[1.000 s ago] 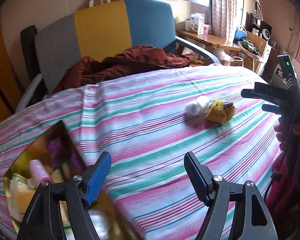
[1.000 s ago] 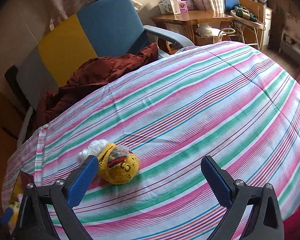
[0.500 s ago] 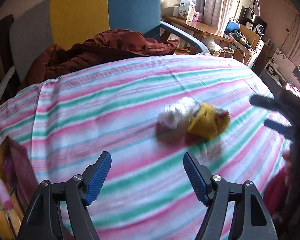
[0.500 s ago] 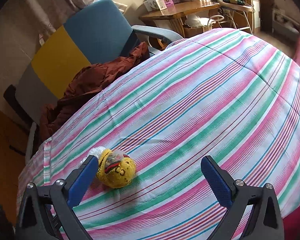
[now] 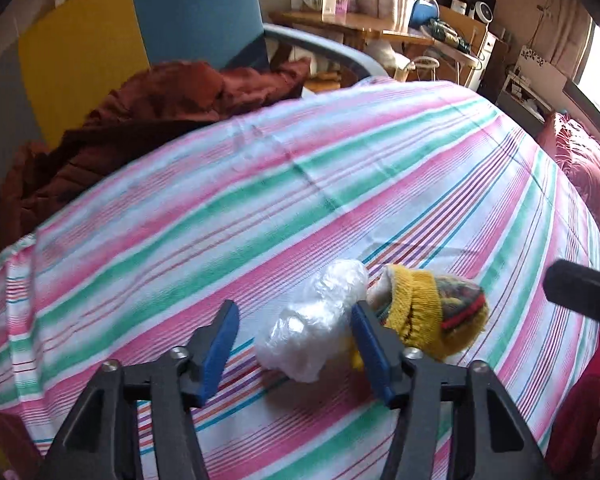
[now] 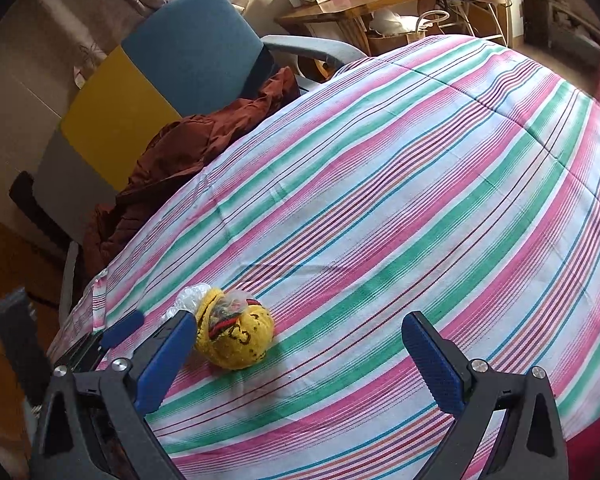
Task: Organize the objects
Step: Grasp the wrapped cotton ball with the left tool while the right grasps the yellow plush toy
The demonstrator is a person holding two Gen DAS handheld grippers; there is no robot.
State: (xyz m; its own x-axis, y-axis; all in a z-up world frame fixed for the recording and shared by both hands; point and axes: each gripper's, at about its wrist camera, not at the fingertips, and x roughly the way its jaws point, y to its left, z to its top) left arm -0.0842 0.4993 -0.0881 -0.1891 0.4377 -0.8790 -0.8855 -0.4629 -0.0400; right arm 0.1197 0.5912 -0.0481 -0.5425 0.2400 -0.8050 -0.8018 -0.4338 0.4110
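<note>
Striped bedcover (image 5: 260, 184): plastic bag (image 5: 312, 328) between spread left hand-held gripper (image 5: 296, 340) fingers; yellow knit pouch (image 6: 236, 336) adjacent; right hand-held gripper (image 6: 300, 356) spread.

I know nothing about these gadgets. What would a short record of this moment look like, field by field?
surface: striped pink, green and white cloth
objects: crumpled clear plastic bag next to a yellow knitted item; whether they touch cannot be told
left tool: open, its fingers either side of the plastic bag, not closed on it
right tool: open, holding nothing, the yellow knitted item near its left finger
background: yellow and blue chair with a brown garment draped on it
stage: nothing gripped yet
</note>
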